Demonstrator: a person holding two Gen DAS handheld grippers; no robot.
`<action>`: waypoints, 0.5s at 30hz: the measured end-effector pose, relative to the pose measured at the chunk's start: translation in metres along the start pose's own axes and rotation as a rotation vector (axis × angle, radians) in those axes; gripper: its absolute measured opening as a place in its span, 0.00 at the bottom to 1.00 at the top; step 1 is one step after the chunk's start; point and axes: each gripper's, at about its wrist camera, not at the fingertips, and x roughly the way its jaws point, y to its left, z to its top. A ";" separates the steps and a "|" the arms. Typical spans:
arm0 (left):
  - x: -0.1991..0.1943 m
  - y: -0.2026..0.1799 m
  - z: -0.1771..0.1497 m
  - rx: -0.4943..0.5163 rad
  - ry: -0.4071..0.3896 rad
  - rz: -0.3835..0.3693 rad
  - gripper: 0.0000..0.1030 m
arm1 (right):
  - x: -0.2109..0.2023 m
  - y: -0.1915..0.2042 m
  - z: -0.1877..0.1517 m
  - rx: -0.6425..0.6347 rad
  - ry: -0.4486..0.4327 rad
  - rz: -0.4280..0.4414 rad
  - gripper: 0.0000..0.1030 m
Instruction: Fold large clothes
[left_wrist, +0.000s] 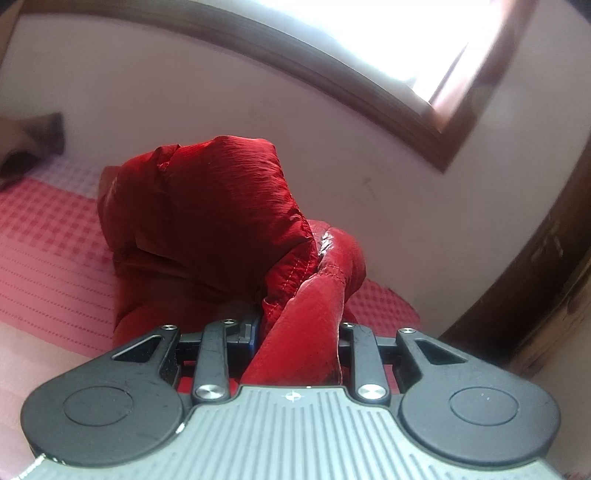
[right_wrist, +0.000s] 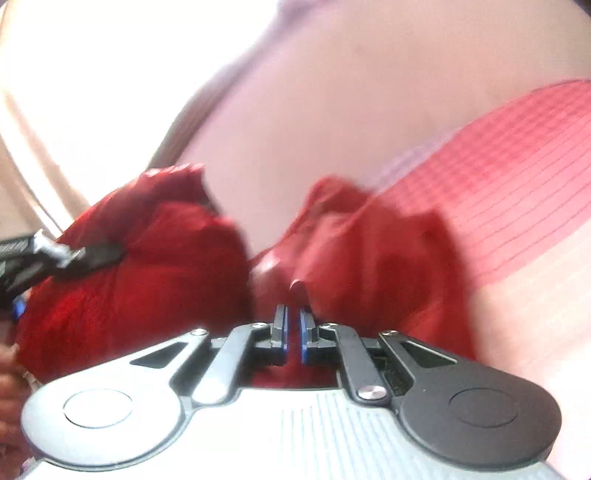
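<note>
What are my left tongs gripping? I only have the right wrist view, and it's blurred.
Observer: A thick bunch of the red garment fills the left tongs, with a finger on either side of it.
Operator: Is the rest hanging free?
Observer: No, the bulk sits in a hump on the checked bed cover.
Operator: What's behind it?
Observer: A plain wall, with a wood-framed window up to the right.

right-wrist view motion-blurred, left tool (left_wrist: 295, 332) fingertips buried in red garment (left_wrist: 207, 206)
</note>
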 end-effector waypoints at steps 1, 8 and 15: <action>0.004 -0.006 -0.003 0.017 0.004 -0.004 0.30 | 0.001 -0.009 0.001 0.034 0.005 0.004 0.06; 0.039 -0.033 -0.024 0.115 0.004 -0.049 0.40 | 0.002 -0.069 0.002 0.262 0.062 0.119 0.01; 0.071 -0.034 -0.043 0.186 -0.016 -0.101 0.46 | -0.029 -0.086 0.028 0.293 0.036 0.185 0.05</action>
